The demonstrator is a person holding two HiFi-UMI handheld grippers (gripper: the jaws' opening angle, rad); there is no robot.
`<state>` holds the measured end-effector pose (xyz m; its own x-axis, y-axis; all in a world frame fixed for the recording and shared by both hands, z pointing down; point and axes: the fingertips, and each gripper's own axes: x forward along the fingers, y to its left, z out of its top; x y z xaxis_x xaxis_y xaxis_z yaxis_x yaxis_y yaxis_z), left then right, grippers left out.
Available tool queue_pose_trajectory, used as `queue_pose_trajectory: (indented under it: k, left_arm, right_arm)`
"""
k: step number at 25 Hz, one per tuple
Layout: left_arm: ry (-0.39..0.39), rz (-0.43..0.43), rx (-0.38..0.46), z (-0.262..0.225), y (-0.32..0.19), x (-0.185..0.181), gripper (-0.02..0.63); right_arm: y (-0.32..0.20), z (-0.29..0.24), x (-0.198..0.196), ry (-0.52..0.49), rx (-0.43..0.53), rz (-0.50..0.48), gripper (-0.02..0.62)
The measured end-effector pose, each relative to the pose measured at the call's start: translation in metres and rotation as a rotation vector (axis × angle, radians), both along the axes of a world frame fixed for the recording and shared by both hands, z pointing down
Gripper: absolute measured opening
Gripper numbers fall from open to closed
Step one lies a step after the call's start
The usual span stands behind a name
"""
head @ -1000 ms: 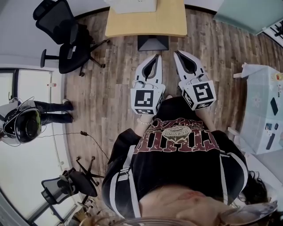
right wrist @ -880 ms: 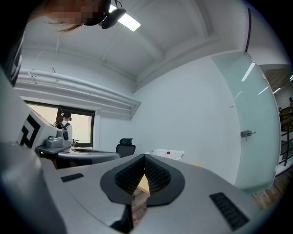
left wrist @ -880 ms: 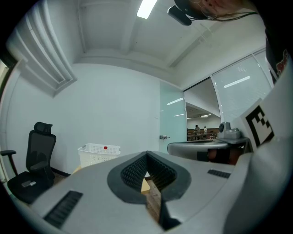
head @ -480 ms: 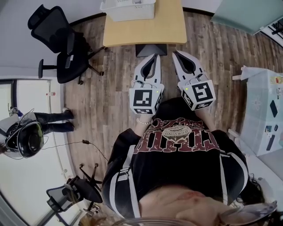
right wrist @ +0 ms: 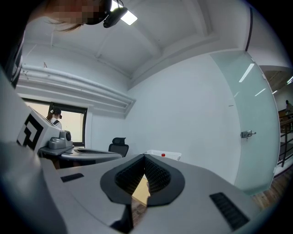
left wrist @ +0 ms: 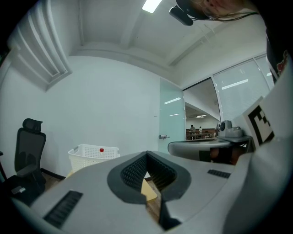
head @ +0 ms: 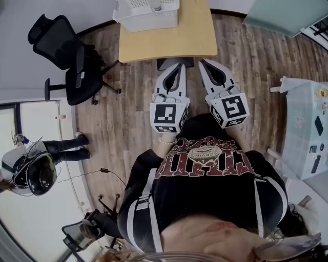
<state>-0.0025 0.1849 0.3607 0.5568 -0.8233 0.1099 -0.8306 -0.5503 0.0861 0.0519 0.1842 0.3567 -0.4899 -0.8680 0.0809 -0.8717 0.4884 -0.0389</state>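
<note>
Matt pale wood table [head: 169,40], white plastic lattice basket [head: 147,14], grainy wood-plank floor [head: 246,61].

- The left gripper [head: 180,65] and the right gripper [head: 202,62] are held side by side in front of the person's black shirt [head: 210,179], each with its jaw tips together and nothing between them.
- Both point at the near edge of a wooden table [head: 164,38].
- A white basket [head: 146,11] stands on the table's far left corner.
- A black office chair [head: 64,48] stands left of the table on the wood floor [head: 123,112].
- Another person [head: 36,171] stands at far left.
</note>
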Motion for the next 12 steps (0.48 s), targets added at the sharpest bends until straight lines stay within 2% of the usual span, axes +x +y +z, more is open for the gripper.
queue_pose_trajectory:
  k: [12]
  left_arm:
    - [0.007, 0.044, 0.007, -0.002, -0.047, -0.025, 0.044]
  right_arm:
    - [-0.044, -0.002, -0.027, 0.007, 0.005, 0.047, 0.017]
